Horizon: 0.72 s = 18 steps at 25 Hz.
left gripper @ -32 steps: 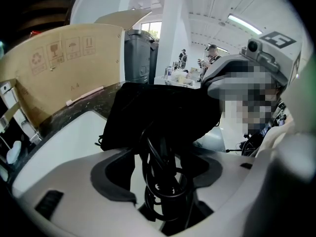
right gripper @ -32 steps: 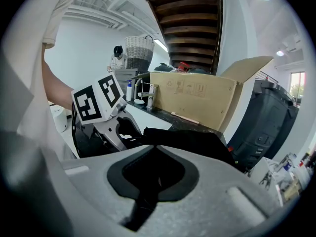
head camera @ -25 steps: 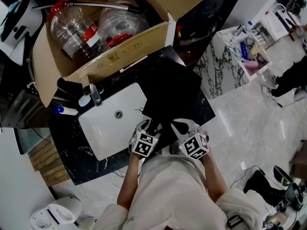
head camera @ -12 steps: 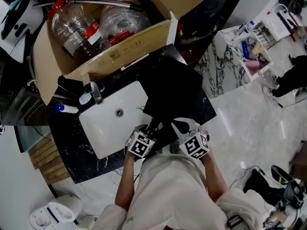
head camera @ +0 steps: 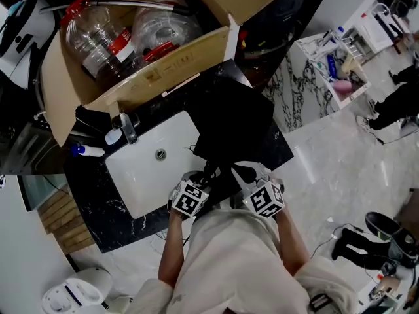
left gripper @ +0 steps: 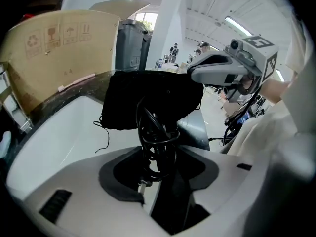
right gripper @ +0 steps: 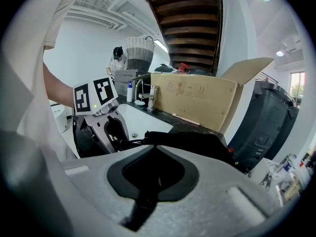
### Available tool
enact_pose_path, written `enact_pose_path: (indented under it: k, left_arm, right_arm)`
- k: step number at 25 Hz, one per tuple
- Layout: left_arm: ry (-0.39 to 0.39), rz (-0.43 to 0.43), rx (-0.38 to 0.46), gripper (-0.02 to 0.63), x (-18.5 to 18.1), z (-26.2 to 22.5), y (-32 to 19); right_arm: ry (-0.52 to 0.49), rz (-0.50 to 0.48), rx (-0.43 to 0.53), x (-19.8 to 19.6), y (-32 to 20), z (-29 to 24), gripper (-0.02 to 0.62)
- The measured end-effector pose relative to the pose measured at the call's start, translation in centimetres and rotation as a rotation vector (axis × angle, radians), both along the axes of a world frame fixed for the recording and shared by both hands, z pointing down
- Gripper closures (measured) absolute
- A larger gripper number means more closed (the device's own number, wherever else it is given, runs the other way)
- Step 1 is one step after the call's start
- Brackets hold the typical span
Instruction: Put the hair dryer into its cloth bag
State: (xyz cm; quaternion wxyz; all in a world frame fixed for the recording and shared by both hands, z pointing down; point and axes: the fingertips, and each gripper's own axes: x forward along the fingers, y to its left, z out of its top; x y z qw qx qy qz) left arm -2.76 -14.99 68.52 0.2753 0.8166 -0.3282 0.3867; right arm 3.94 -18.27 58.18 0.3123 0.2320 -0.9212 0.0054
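Note:
The black cloth bag (head camera: 232, 126) lies flat on the dark counter, to the right of the sink. Both grippers sit at its near edge. In the left gripper view a coil of the hair dryer's black cord (left gripper: 155, 132) stands between the jaws of my left gripper (left gripper: 158, 154), just in front of the bag (left gripper: 148, 98). Those jaws have just been closing and now press on the coil. My right gripper (right gripper: 155, 149) is shut on the bag's near edge (right gripper: 197, 142). The dryer's body is hidden. From above, the left gripper (head camera: 204, 177) and the right gripper (head camera: 239, 173) are close together.
A white sink (head camera: 147, 169) with a faucet (head camera: 127, 128) lies left of the bag. Behind it stands an open cardboard box (head camera: 150, 77) holding plastic bottles. A small blue-capped bottle (head camera: 85, 151) lies at the sink's far left. The counter's edge drops to the floor on the right.
My left gripper has shifted a little left and down, toward the cord, and its jaws have narrowed around the coil. The right gripper and the bag have stayed put.

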Motion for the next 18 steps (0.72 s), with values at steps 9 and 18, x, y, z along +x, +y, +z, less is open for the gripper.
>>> enact_pose_path:
  k: [9,18]
  left_arm:
    - [0.009,-0.025,0.059,0.405,0.5,-1.6,-1.9]
    - [0.037,-0.062,0.114,0.436,2.2,-2.6,-4.4]
  right_arm:
    - [-0.015,-0.010,0.004,-0.5,-0.2,-0.5,0.581]
    - [-0.032,-0.019,-0.001,-0.6,-0.2,-0.6,0.581]
